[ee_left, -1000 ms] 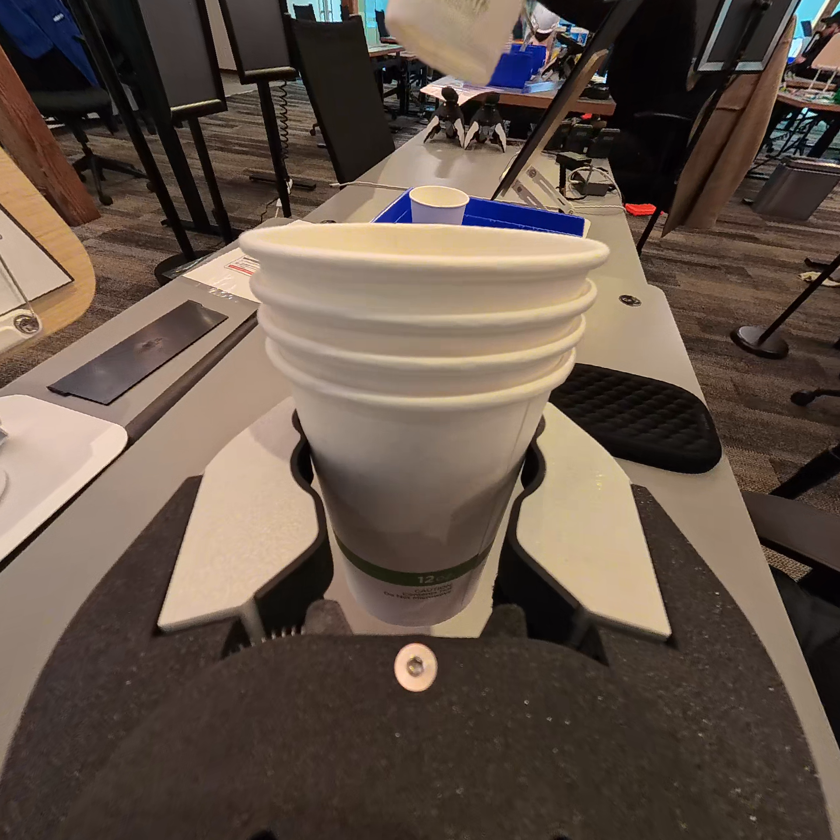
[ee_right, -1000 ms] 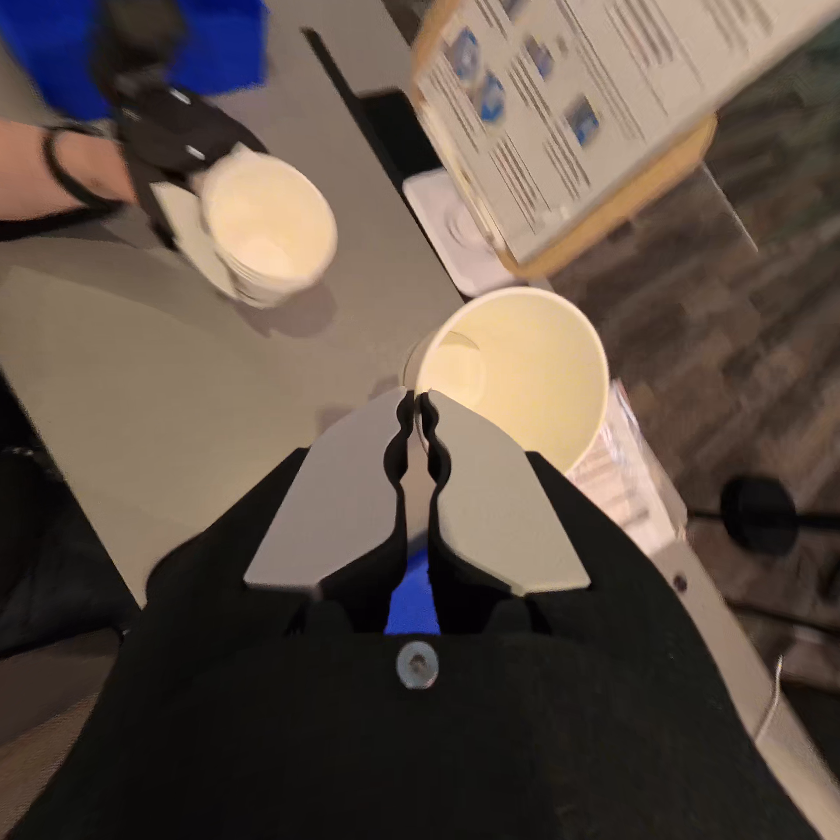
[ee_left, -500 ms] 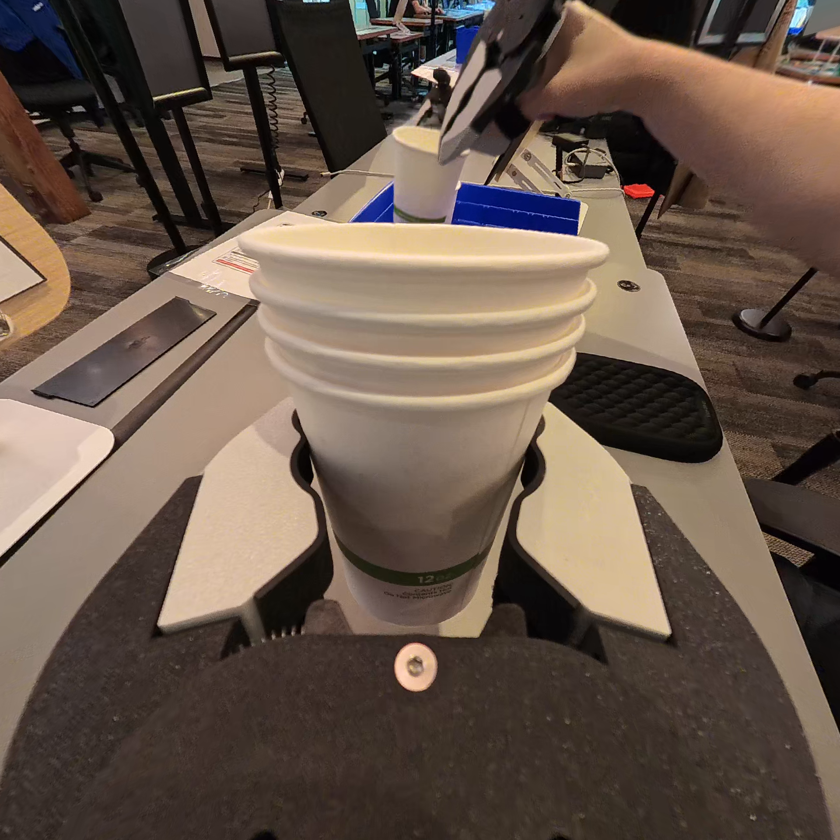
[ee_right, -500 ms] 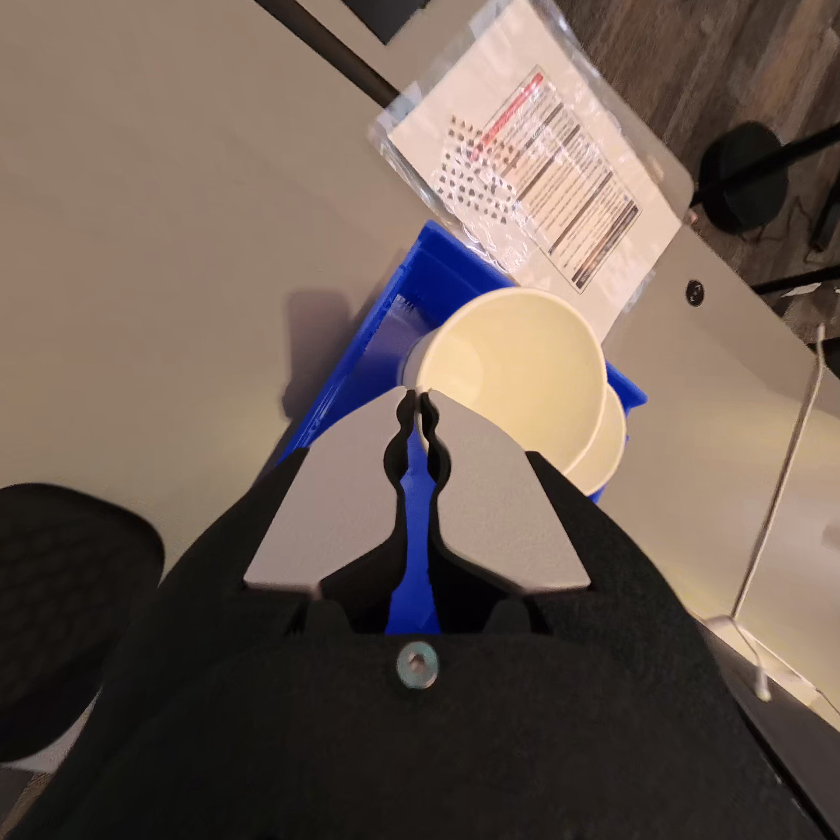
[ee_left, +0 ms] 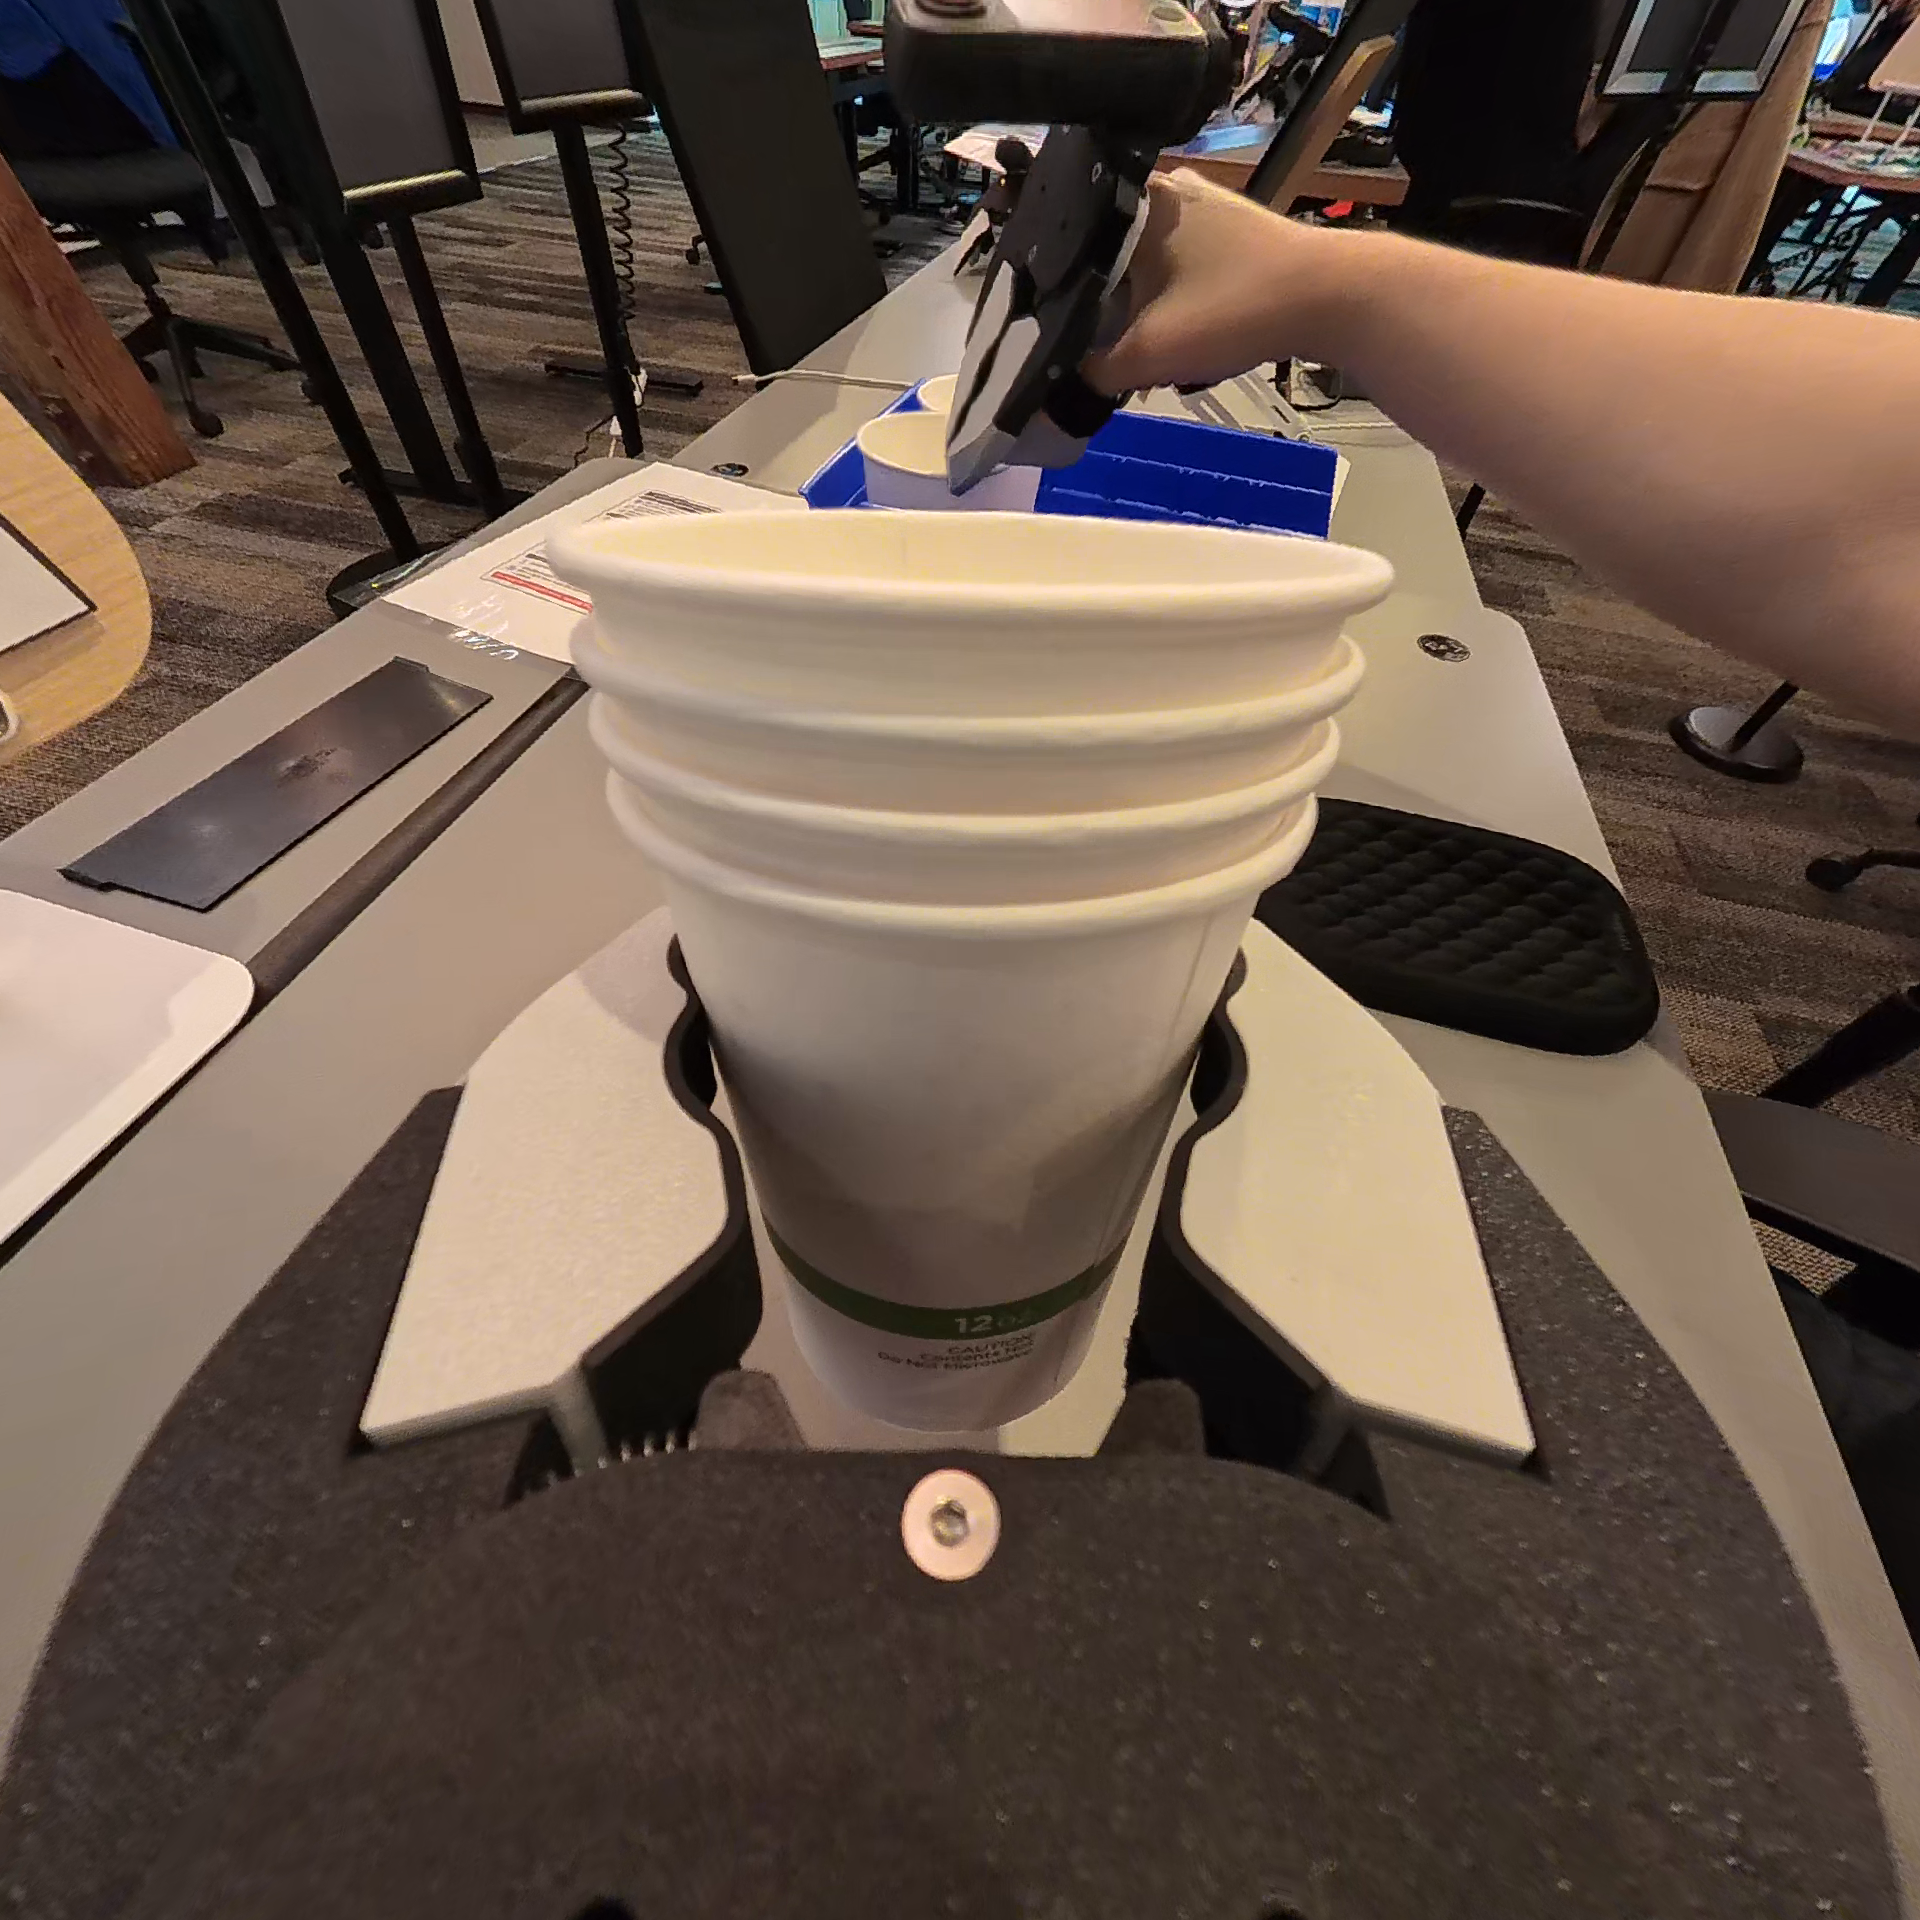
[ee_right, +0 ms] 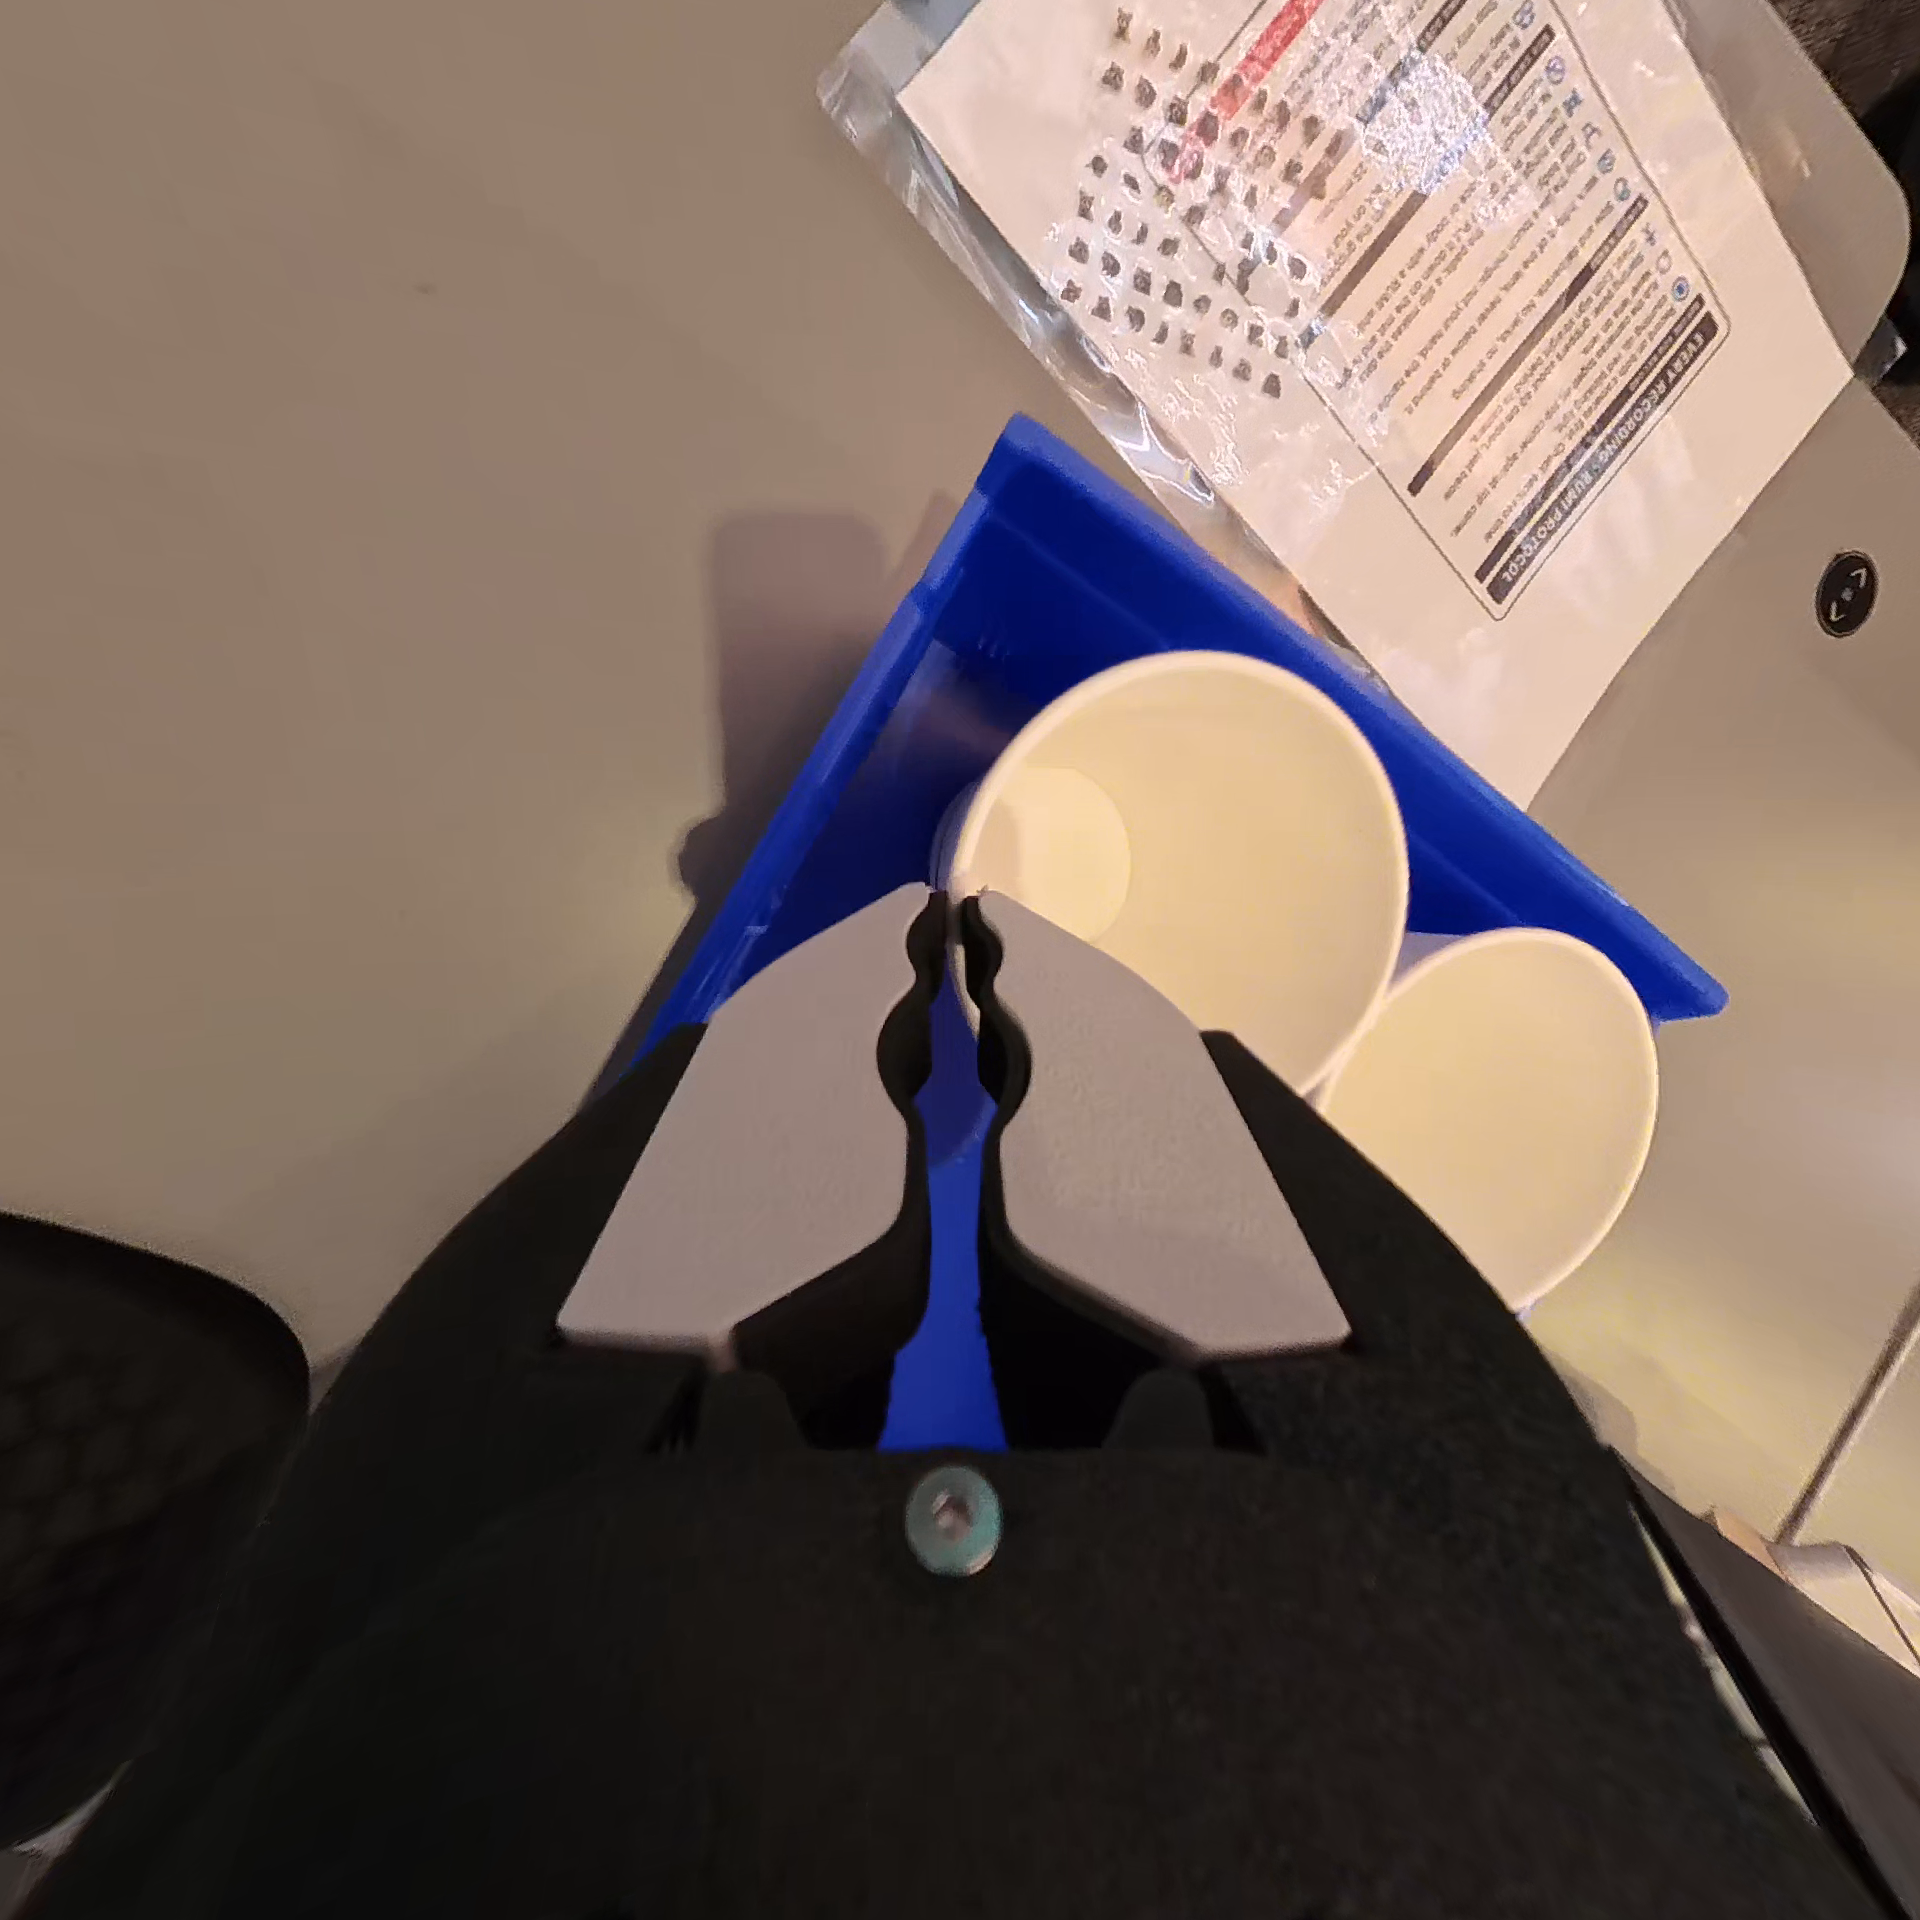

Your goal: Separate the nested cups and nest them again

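A stack of white paper cups (ee_left: 961,831), four rims visible one above another, was held upright at the centre of the left wrist view. It was gripped low on its body between the fingers of the left gripper (ee_left: 951,1122), which were spread wide around it, above the grey counter (ee_left: 416,987).

Toward twelve o'clock in that view, a blue bin (ee_left: 1184,483) stood on the counter. Over it, the right gripper (ee_left: 971,468) was held by a hand (ee_left: 1184,291) and pointed down at a single cup (ee_left: 899,462).

In the right wrist view, that single cup (ee_right: 1184,862) was seen from above, its rim pinched between the nearly closed fingers of the right gripper (ee_right: 954,902). It seemed to be inside the blue bin (ee_right: 1091,603); whether its base was resting there could not be told. A second separated cup (ee_right: 1496,1101) stood just beside it at about four o'clock, partly past the bin's edge.

A printed sheet in a clear sleeve (ee_right: 1382,260) lay on the counter at one o'clock from the bin.

By this evidence, separation was judged partly done: two cups were out and four were left nested. Nesting them again had not yet begun.
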The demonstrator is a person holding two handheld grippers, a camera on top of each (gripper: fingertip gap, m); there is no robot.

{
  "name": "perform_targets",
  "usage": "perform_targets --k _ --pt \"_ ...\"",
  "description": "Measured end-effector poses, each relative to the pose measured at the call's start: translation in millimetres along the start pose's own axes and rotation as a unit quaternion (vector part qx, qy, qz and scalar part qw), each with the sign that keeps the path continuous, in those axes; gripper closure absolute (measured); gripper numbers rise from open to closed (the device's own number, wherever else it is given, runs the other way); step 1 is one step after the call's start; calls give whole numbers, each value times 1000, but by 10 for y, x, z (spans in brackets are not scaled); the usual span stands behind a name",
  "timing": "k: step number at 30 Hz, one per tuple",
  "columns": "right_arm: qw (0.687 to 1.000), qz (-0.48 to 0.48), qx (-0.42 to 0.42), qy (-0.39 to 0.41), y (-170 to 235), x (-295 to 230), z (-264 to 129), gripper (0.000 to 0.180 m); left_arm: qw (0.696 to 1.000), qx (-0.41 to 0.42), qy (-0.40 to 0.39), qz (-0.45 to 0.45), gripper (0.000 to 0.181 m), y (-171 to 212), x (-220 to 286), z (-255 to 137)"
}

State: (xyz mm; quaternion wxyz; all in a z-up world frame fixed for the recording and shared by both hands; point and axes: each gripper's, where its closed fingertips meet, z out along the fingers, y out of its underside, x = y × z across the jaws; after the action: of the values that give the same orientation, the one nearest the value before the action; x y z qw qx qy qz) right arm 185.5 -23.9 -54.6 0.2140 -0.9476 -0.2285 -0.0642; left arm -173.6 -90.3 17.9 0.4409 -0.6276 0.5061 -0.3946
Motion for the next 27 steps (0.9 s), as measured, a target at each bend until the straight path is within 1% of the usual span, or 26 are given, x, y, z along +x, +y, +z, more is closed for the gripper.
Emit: perform_targets --k 3,10,15,16,18,19,21,24,26,27 --pt "1000 9 14 -15 -38 -23 -5 177 1000 -1 1 -1 89 7 -1 3" --pt "1000 4 13 -25 -49 -72 -3 177 1000 -7 1 2 89 31 9 20" --pt "1000 -18 4 0 -67 -47 10 177 1000 -11 2 3 89 46 18 29" --pt "1000 -23 1 10 -64 -28 8 176 1000 -11 3 3 89 46 21 30" --pt "999 -26 2 26 -79 9 -21 163 1000 -10 4 3 89 42 26 27" --pt "999 -23 10 28 -110 16 -61 160 1000 -10 4 3 89 37 28 23" --pt "998 -19 44 27 -228 15 -205 160 1000 -7 4 3 89 25 26 14" --pt "994 -32 97 36 -485 -46 -560 159 1000 -2 2 1 90 7 12 2" --pt "989 -61 136 20 -715 -274 -839 158 1000 0 1 -2 89 5 -3 -2" --pt "984 -84 158 -8 -844 -496 -978 158 1000 -1 0 -3 89 9 -11 -1"
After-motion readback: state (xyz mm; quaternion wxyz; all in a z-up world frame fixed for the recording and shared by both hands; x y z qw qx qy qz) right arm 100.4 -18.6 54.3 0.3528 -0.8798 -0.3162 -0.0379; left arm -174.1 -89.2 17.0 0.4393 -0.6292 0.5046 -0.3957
